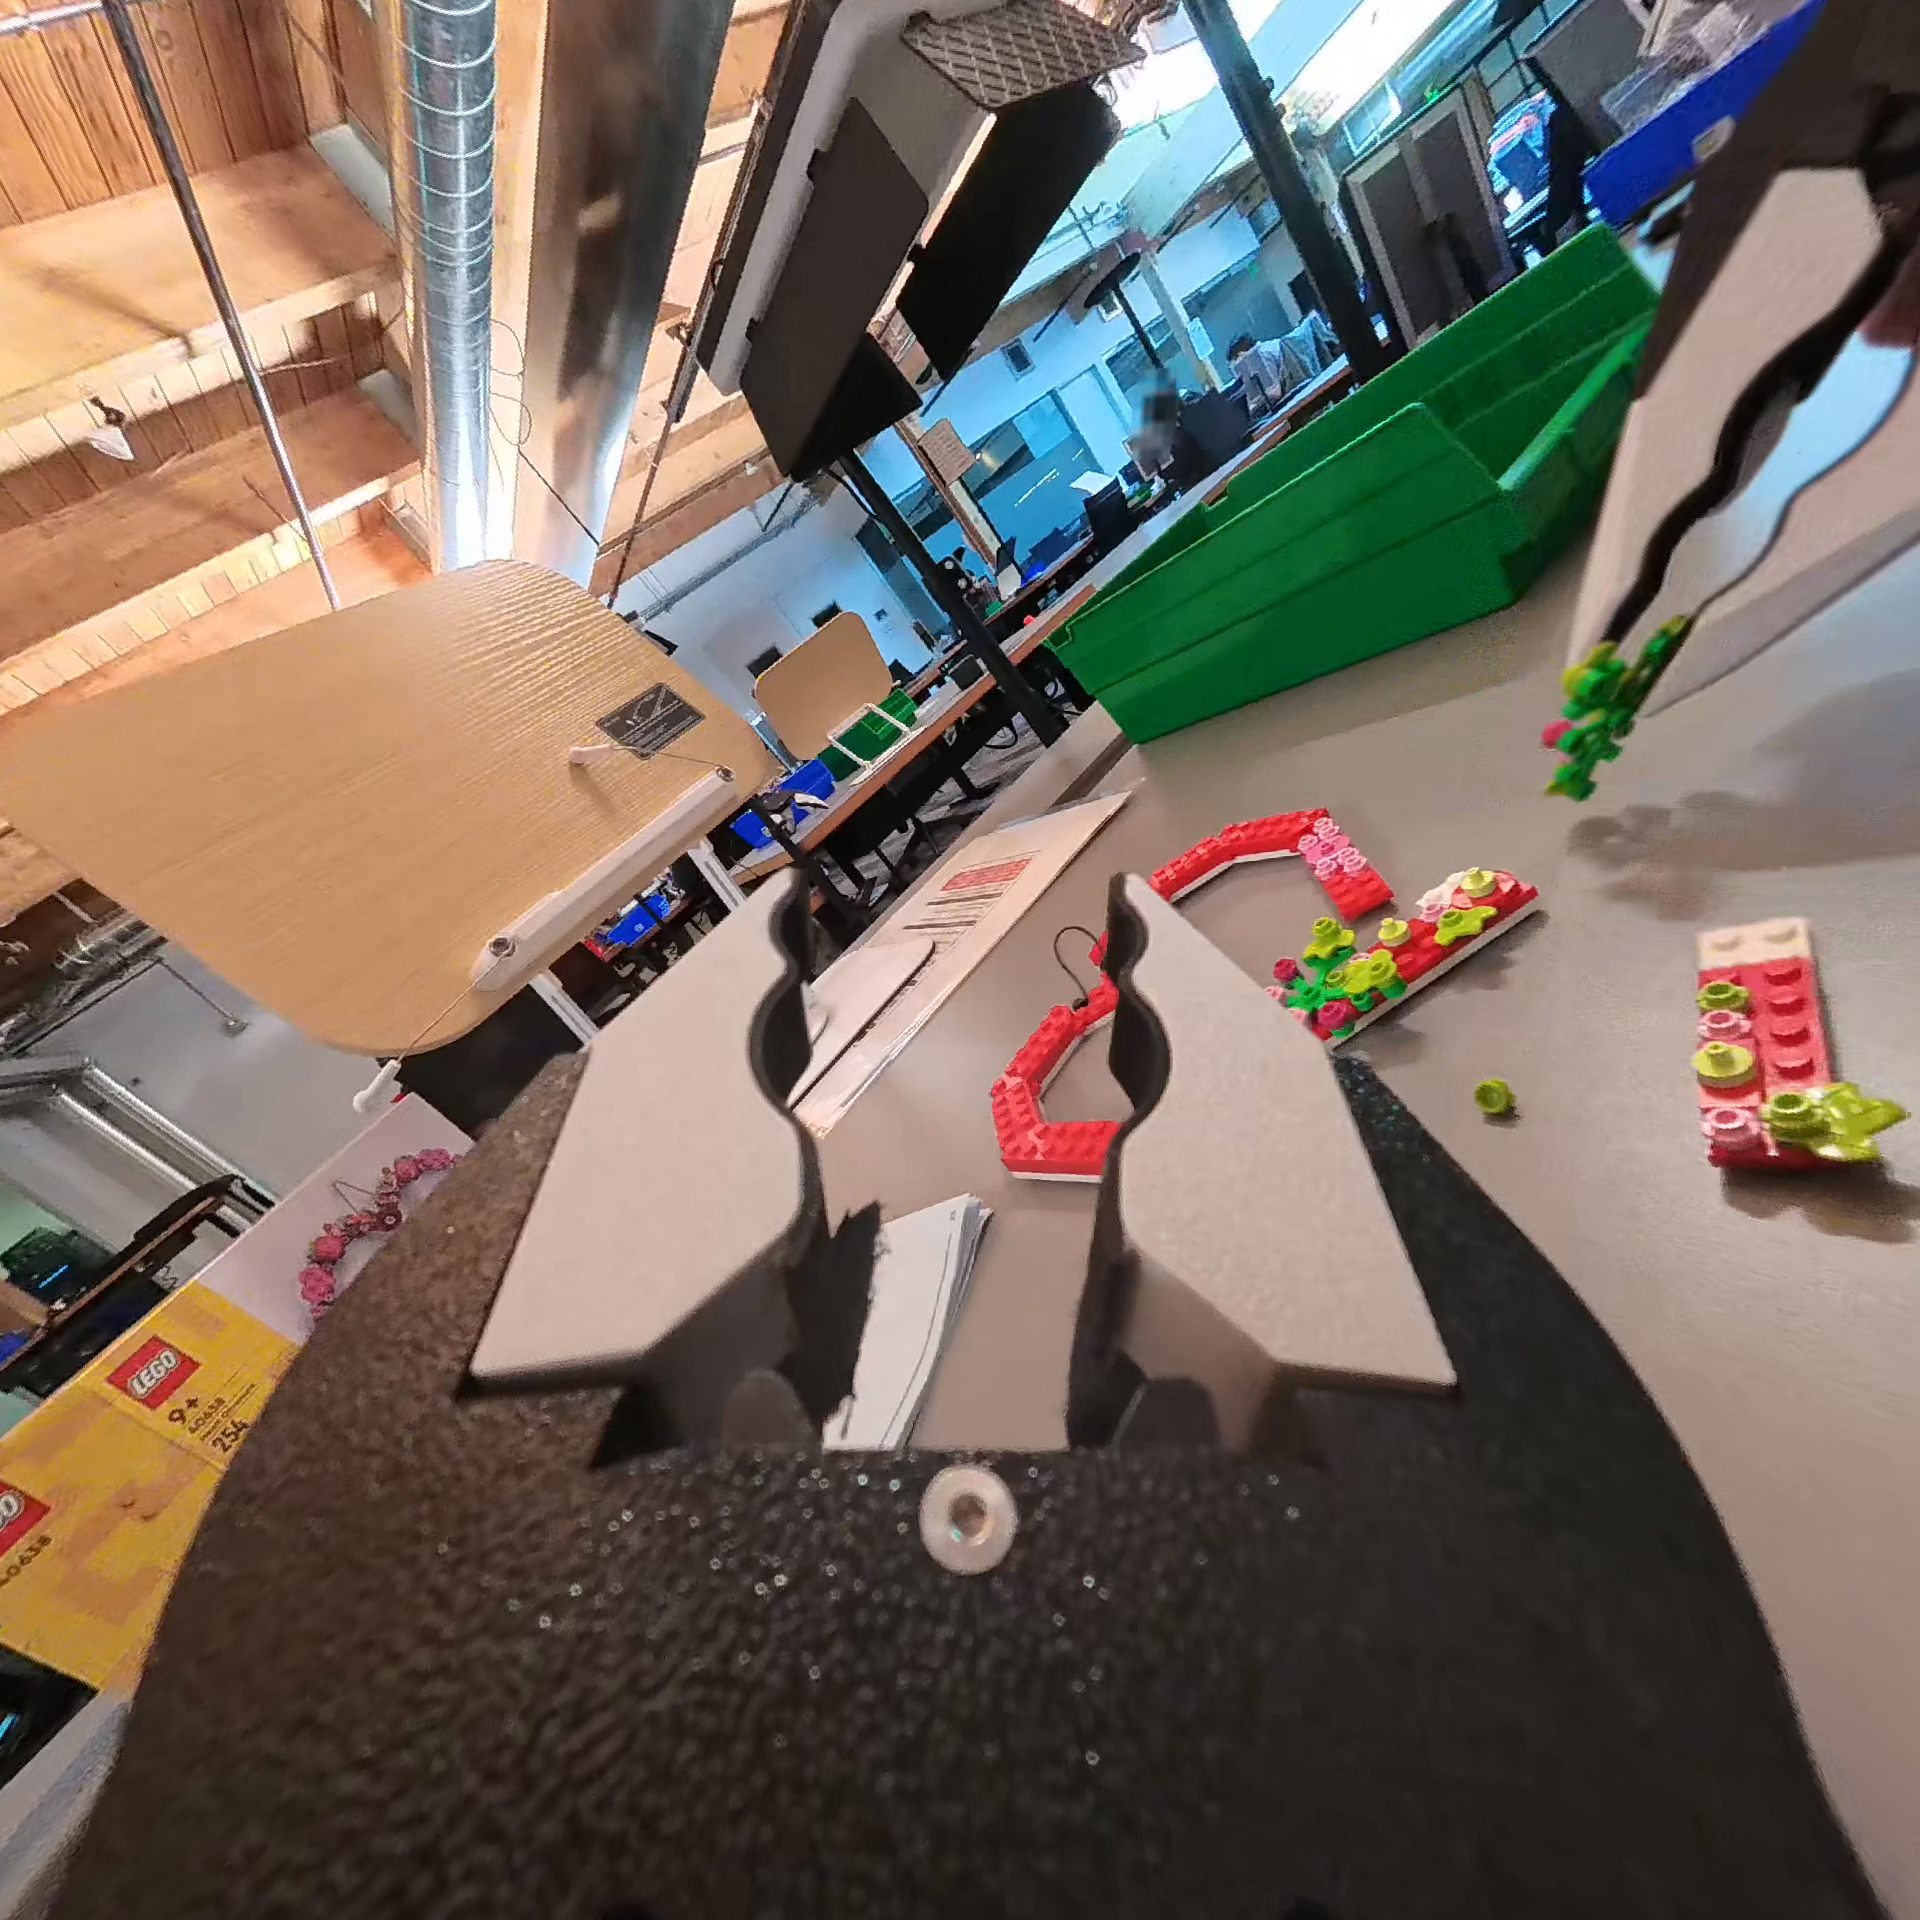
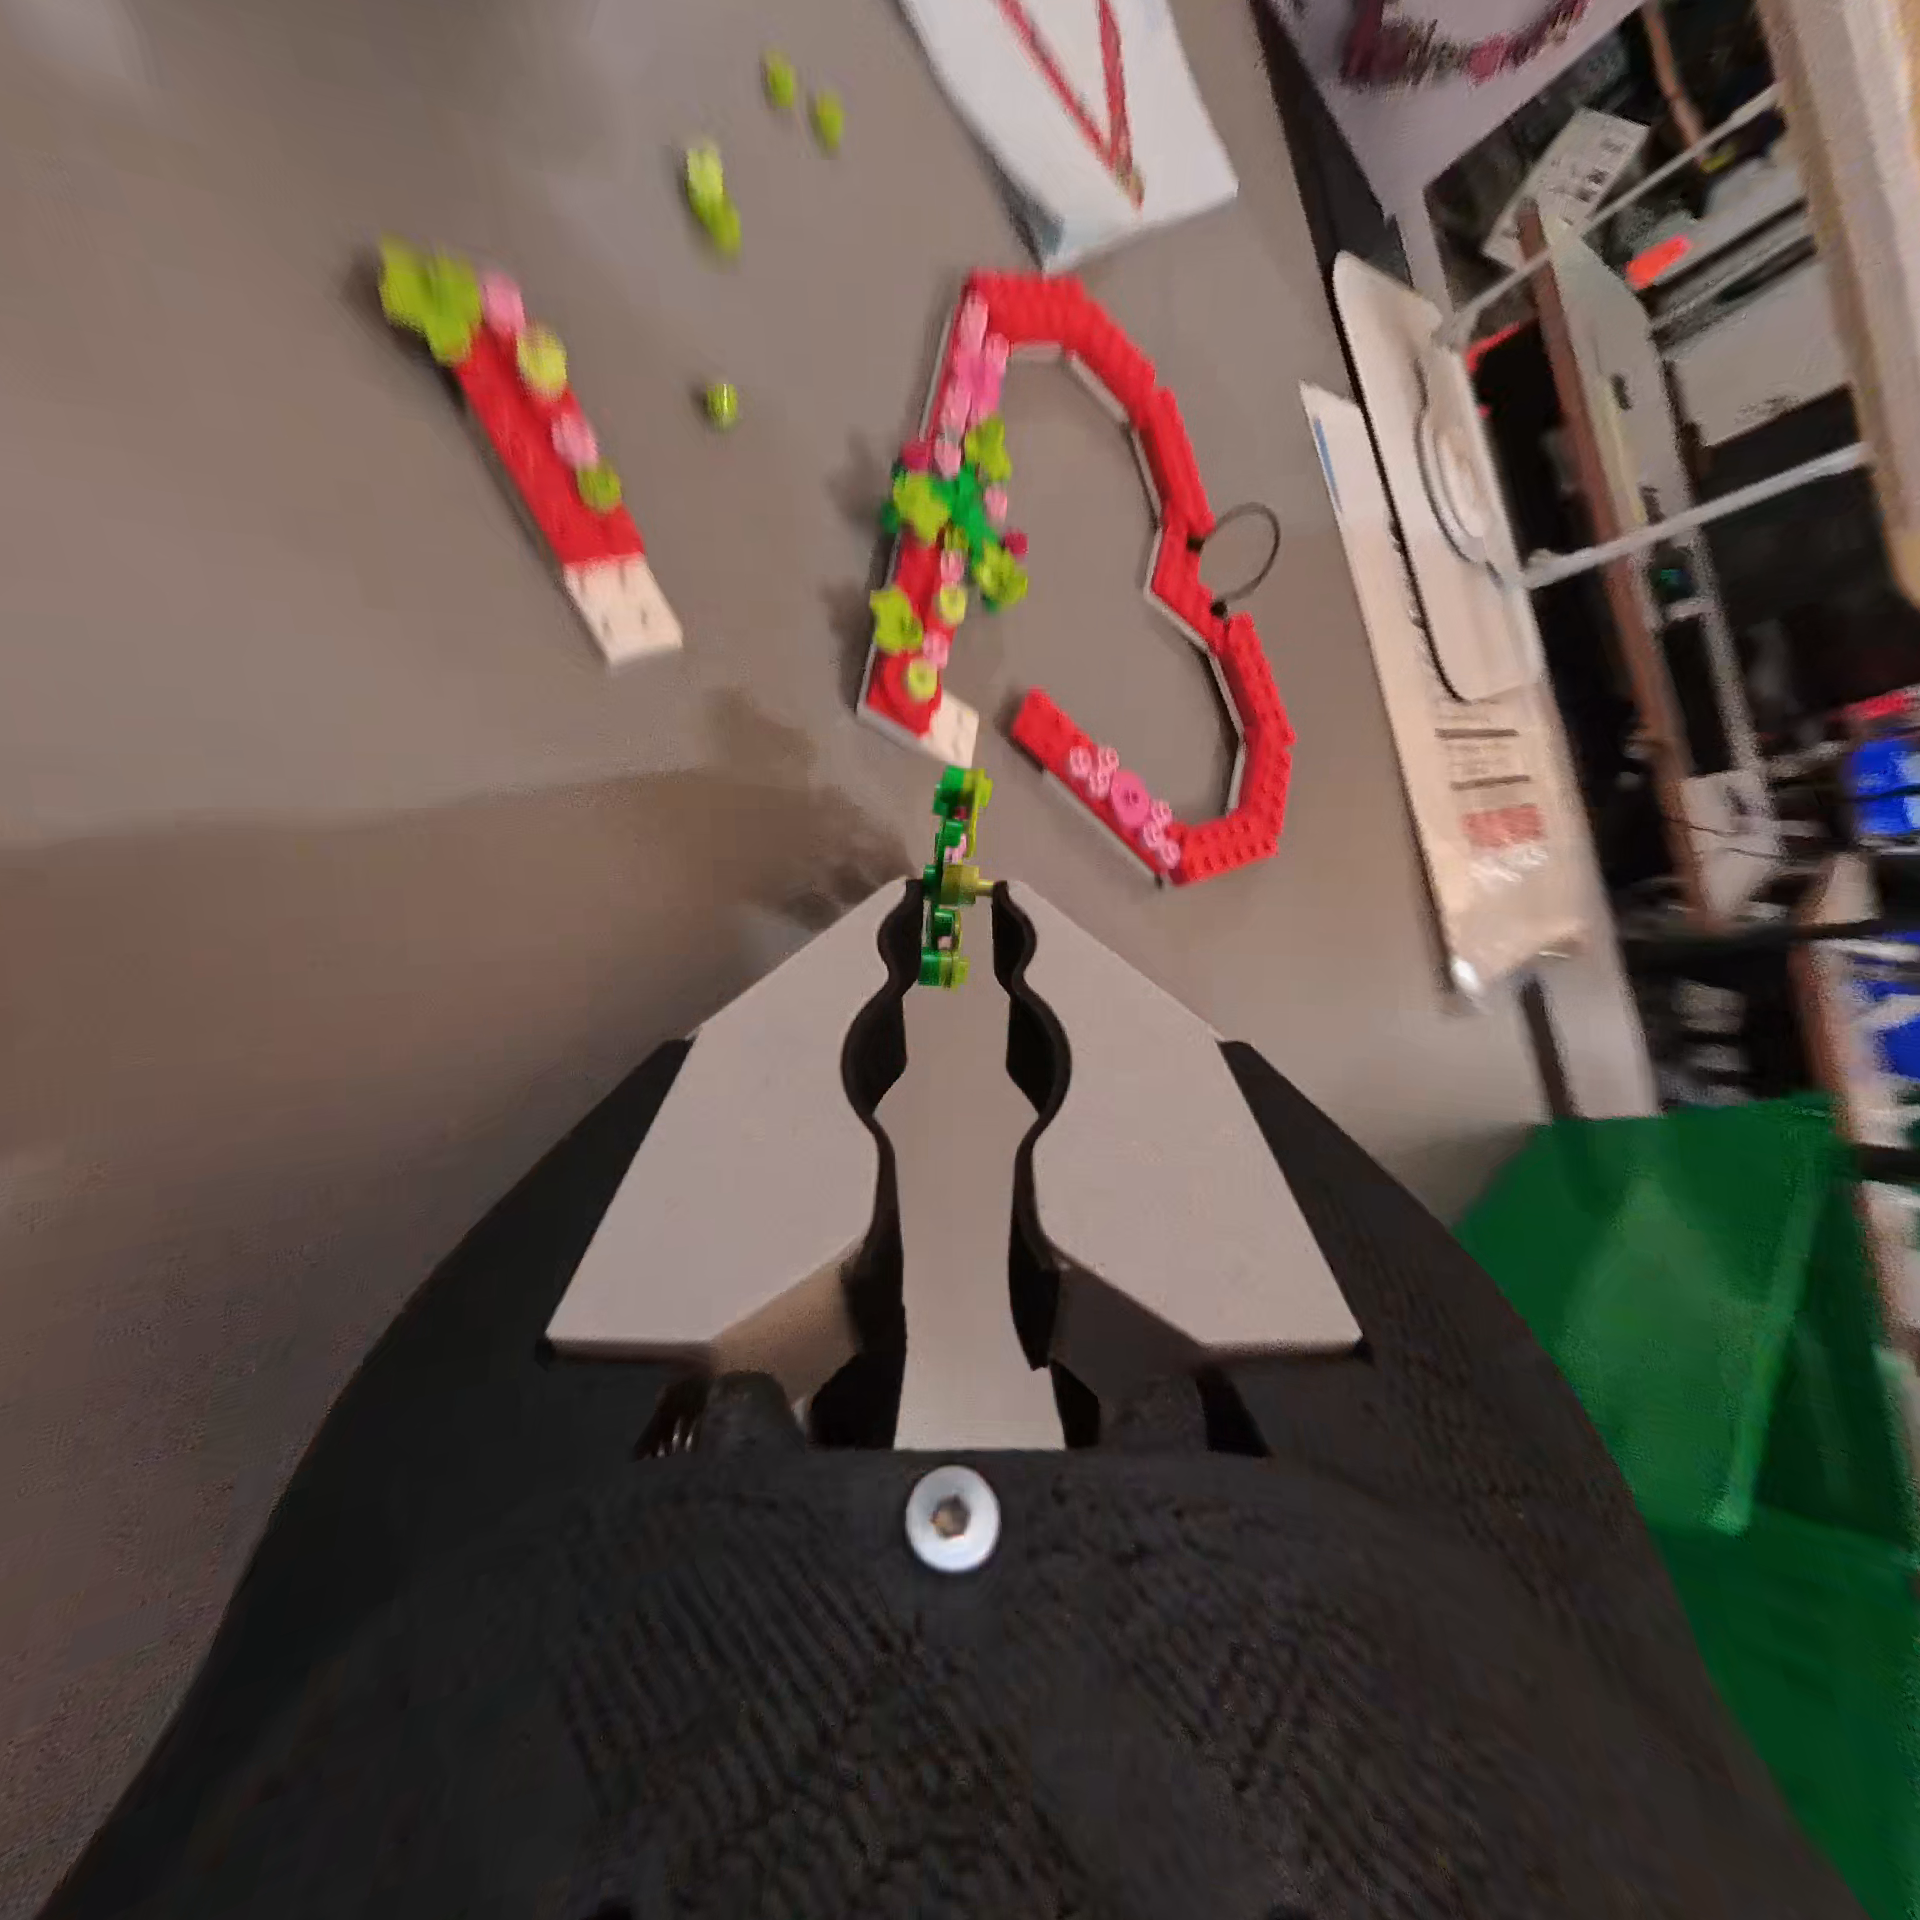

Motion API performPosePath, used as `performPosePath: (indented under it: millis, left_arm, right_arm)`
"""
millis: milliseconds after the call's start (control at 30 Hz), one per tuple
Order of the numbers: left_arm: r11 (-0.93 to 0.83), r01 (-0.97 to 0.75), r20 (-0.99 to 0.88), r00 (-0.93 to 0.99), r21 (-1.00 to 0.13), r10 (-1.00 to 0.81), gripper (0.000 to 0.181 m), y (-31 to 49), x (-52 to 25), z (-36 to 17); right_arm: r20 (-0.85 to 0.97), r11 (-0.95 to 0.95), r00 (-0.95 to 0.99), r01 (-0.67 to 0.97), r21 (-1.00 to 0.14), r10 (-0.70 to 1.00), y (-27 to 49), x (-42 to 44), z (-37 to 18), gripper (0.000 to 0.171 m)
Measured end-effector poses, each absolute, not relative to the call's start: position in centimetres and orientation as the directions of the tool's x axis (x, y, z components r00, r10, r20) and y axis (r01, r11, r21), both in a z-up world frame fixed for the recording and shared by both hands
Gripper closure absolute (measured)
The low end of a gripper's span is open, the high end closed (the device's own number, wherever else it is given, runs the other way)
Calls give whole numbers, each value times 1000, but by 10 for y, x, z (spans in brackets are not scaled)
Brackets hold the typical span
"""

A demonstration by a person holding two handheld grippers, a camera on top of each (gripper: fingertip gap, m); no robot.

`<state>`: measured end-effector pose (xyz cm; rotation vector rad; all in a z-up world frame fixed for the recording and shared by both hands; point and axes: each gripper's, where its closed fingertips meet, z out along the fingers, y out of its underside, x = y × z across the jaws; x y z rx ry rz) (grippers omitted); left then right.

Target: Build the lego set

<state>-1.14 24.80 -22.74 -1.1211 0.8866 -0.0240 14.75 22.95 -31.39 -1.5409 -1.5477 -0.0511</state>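
Note:
A red heart-shaped Lego frame (image 1: 1049, 1101) lies on the grey table (image 1: 1558, 1351), with pink flower studs on one end. A red strip with green leaves and flowers (image 1: 1392, 956) lies against it. A separate red plate with lime and pink studs (image 1: 1766, 1049) lies to the right. My left gripper (image 1: 956, 904) is open and empty, tilted up above the frame's near side. My right gripper (image 2: 956, 891) is shut on a small green leaf cluster (image 2: 948, 831) and holds it in the air above the table, short of the frame (image 2: 1174, 457). It also shows in the left wrist view (image 1: 1642, 649).
Green bins (image 1: 1351, 561) stand at the table's far side, and one (image 2: 1714, 1351) is beside my right gripper. An instruction booklet (image 1: 925, 1309), a plastic bag (image 1: 966, 914) and the yellow set box (image 1: 135, 1455) are on the left. Loose lime studs (image 2: 720, 403) lie between the plates.

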Motion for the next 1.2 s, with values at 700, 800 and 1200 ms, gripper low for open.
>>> performPosePath:
  millis: [700,800,1200]
  left_arm:
    - [410,-354,-531,687,-841,-496,127,254,-14,-233]
    - [396,-334,-506,701,-855,-502,128,255,-17,-232]
    - [382,-316,-485,700,-869,-525,129,255,-16,-233]
  right_arm:
    - [115,-152,322,694,-704,940,190,170,-334,130]
    - [25,-205,323,657,-725,946,186,172,-336,133]
    - [-7,-188,284,614,-767,959,189,167,-332,136]
